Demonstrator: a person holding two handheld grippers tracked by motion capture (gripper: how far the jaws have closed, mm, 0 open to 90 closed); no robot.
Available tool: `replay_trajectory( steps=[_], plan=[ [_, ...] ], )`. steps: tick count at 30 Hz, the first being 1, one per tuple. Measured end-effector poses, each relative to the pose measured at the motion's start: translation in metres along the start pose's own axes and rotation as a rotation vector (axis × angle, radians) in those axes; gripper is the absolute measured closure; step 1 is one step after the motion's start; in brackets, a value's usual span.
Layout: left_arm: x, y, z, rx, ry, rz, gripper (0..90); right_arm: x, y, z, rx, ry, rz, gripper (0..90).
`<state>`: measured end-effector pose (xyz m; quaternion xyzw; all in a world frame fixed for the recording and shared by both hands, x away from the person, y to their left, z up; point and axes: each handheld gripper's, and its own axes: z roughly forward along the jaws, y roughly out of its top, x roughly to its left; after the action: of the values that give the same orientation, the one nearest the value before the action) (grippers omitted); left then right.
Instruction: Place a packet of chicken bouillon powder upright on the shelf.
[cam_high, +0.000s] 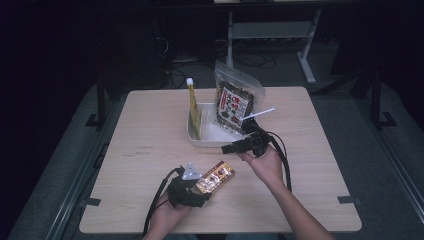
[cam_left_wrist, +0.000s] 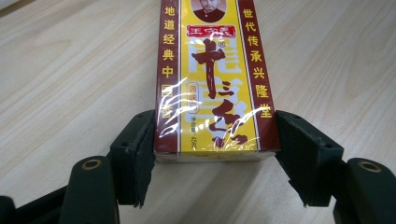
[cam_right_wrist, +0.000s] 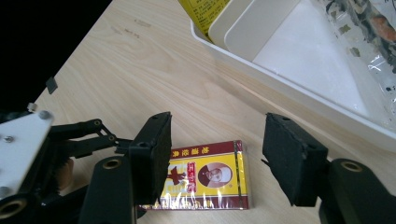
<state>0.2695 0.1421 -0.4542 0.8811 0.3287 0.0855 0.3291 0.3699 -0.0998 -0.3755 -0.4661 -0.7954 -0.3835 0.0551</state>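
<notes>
Seasoning box (cam_left_wrist: 212, 79): we see a flat red-and-yellow packet with Chinese lettering and a portrait, wrapped in shiny film, lying flat on the wooden table (cam_high: 150, 130) near the person's edge; in the high view it sits at (cam_high: 215, 176), angled toward the far right.
Left gripper (cam_high: 201, 186): we find its two black jaws set on either side of the box's near end; in the left gripper view the left pad seems to touch the box's edge and the right pad stands just beside it, though we cannot tell for sure whether they press, so we call it straddling rather than a firm grasp.
Right gripper (cam_high: 231, 148): we see it held above the table between the box and the tray, jaws spread apart with nothing between the pads; the box lies on the table below them in the right gripper view (cam_right_wrist: 205, 175).
White tray (cam_high: 192, 135): beyond the box, mid-table, rectangular and shallow.
Yellow sachet (cam_high: 194, 107): stands upright against the tray's left wall.
Clear snack bag (cam_high: 235, 100): leans at the tray's right side, dark contents and a red-and-white label.
</notes>
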Motion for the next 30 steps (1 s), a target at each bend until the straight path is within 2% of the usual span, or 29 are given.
replay_trajectory(
  steps=[8, 16, 22, 30],
  plan=[
    [0.001, 0.001, -0.011, -0.041, 0.02, 0.004, 33.0, -0.002, 0.002, 0.005, 0.036, 0.032, 0.012, 38.1],
    [0.002, 0.003, -0.028, -0.111, 0.05, -0.002, 33.1, -0.006, 0.004, 0.012, 0.08, 0.079, 0.031, 35.0],
    [0.004, 0.006, -0.042, -0.162, 0.068, -0.003, 33.1, -0.003, 0.01, 0.018, 0.103, 0.09, 0.023, 34.3],
    [0.003, 0.007, -0.056, -0.223, 0.086, -0.002, 33.2, -0.005, 0.017, 0.03, 0.127, 0.152, 0.069, 33.4]
  ],
)
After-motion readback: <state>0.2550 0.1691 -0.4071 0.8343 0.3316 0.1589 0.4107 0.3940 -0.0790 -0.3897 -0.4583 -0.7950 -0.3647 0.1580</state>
